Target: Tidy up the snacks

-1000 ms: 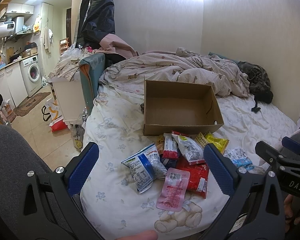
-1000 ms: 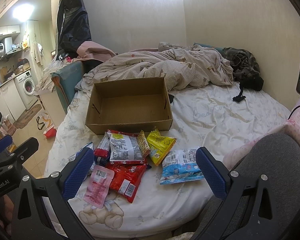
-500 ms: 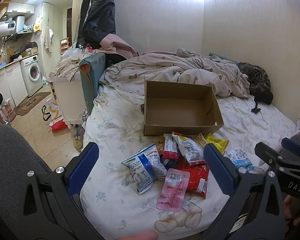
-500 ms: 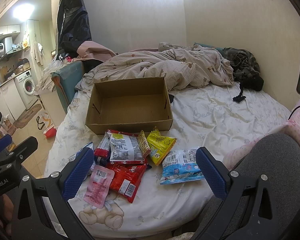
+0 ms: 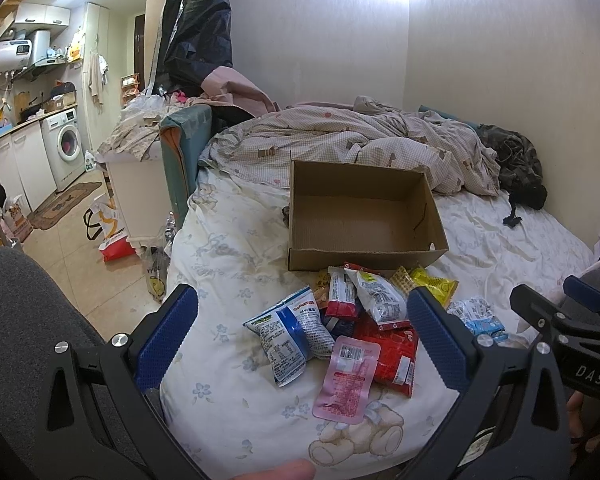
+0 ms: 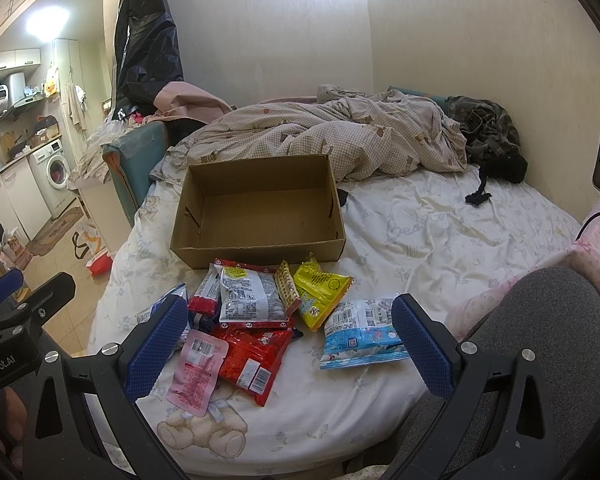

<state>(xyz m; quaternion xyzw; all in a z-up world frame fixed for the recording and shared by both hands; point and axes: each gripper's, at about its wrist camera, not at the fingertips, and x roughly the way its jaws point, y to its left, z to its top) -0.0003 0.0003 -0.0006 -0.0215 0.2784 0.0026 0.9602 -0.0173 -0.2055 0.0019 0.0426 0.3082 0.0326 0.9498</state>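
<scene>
On the bed (image 6: 440, 240), both grippers hover level over snack packets (image 6: 256, 312) before the cardboard box (image 6: 260, 208), fingers (image 5: 168, 332) spread wide.

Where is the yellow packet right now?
In the right wrist view, the yellow packet lies on the bed just in front of the box's right corner, beside the light-blue bag.

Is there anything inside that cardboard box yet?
No, the cardboard box shows only its bare brown floor, and the snack packets lie on the bed in front of it.
</scene>
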